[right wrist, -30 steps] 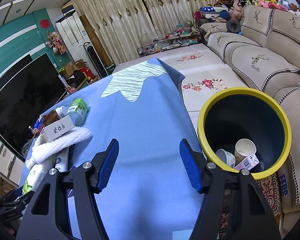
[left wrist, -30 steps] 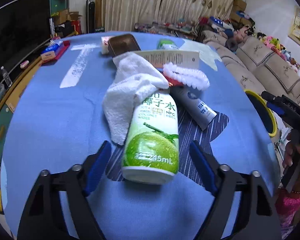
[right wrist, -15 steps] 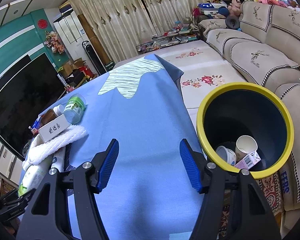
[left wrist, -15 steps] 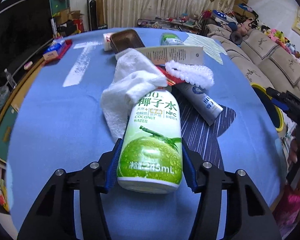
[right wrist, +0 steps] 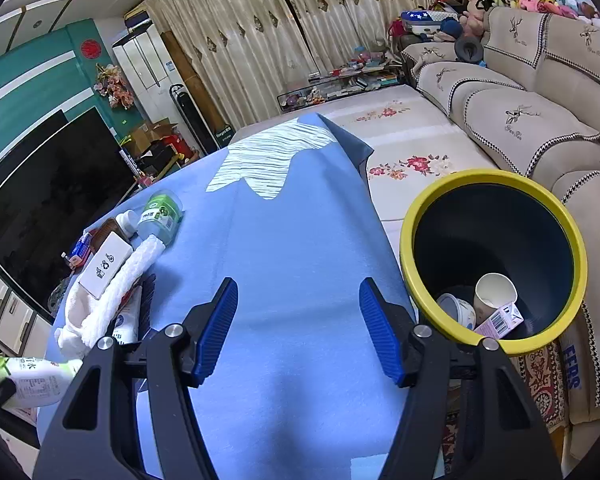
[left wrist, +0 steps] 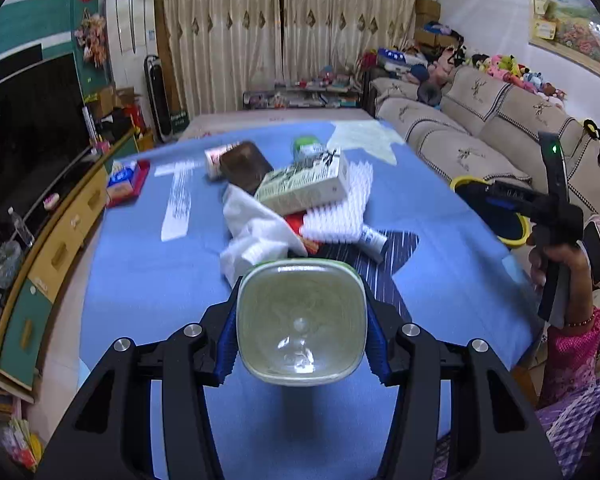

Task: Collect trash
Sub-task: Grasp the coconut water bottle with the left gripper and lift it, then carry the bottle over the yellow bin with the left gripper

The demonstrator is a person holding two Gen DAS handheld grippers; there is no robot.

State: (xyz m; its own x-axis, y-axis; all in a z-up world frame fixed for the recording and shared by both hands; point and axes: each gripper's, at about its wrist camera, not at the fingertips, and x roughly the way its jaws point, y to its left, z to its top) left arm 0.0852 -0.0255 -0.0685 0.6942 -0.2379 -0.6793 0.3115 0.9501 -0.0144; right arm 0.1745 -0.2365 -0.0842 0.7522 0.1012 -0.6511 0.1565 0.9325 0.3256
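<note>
1. Coconut-water bottle fills the lower centre of the left wrist view, seen base-on: a rounded-square, pale translucent bottom with a green rim. In the right wrist view its white and green label shows at the lower left edge.
2. Left gripper is clenched on the bottle, both blue pads pressed against its sides; the jaws have just been closing on it. The bottle is clear of the cloth below.
3. Just beyond it, mid-frame, lies the heap: a white towel, a white ribbed foam sleeve, a pale carton on top, a tube, and a brown tray behind.
4. Blue tablecloth is bare along its left side and in front of the heap; its right edge drops off beside the sofa.
5. Yellow-rimmed bin sits at the right of the right wrist view, beside that table edge, holding a paper cup and a small carton.
6. Right gripper hangs released over bare blue cloth, nothing between its pads.
</note>
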